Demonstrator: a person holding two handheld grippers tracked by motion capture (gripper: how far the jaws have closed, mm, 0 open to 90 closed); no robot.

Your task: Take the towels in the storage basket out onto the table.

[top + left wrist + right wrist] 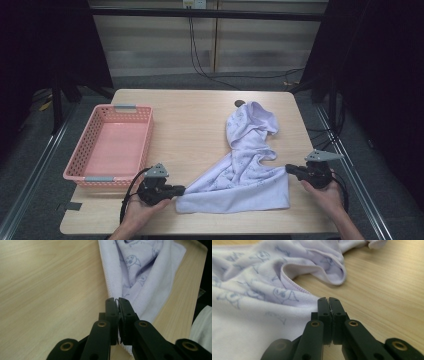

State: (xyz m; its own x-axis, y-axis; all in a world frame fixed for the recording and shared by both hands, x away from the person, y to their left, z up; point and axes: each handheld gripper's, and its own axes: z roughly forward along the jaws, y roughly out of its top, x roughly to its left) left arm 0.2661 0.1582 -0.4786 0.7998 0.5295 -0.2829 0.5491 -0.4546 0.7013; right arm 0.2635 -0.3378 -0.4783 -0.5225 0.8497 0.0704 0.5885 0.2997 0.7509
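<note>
A pale lilac towel (245,170) with small printed figures lies crumpled on the right half of the wooden table (195,125). My left gripper (181,190) pinches the towel's near left corner, its jaws shut on the hem (115,301). My right gripper (288,169) is shut on the towel's right edge (294,312), where the cloth runs in between the closed jaws. The near part of the towel is stretched flat between the two grippers, while the far part stays bunched up.
A pink plastic basket (112,145) with nothing in it stands at the table's left side. A small dark round thing (239,103) lies just beyond the towel's far end. Black cables (210,70) run across the floor behind the table.
</note>
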